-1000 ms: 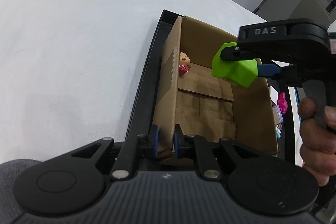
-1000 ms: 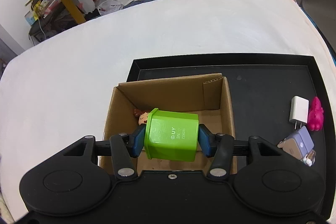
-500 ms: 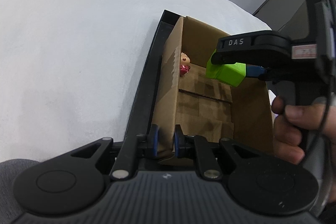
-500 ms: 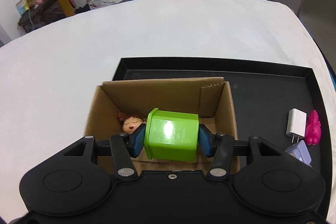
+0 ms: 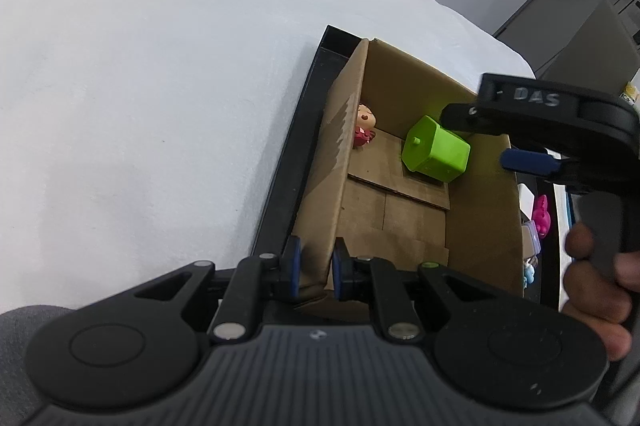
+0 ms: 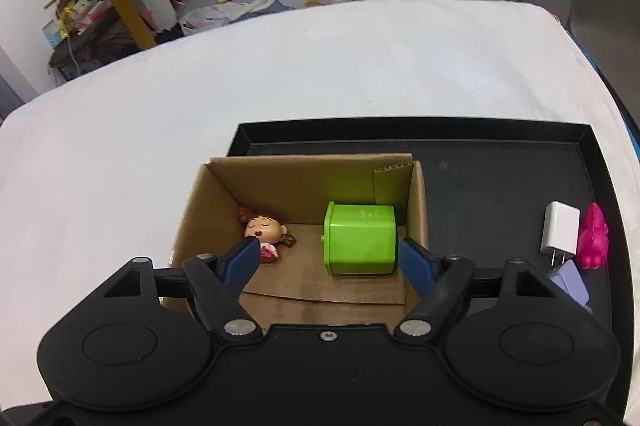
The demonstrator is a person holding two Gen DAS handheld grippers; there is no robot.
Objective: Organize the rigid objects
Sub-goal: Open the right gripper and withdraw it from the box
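The bright green plastic cube-shaped container [image 6: 360, 244] lies on its side on the floor of the open brown cardboard box [image 6: 296, 186], at about 1 o'clock from the right gripper [image 6: 327, 258], just past its blue pads and nearer the right one; its lid end faces 9 o'clock, so its axis runs across the jaws. The jaws have just been opening and stand wide, no pad pressing on the container, which a second ago was clamped between them above the box. A small doll figure with a red dress [image 6: 266, 232] lies at 11 o'clock in the same box. The left gripper [image 5: 314, 264] is closed on the box's near left wall, as before. The small things not yet boxed, a white charger plug [image 6: 559, 234] and a pink plastic toy [image 6: 594, 236], lie at 3 o'clock on the black tray [image 6: 500, 186], nearer the right hand.
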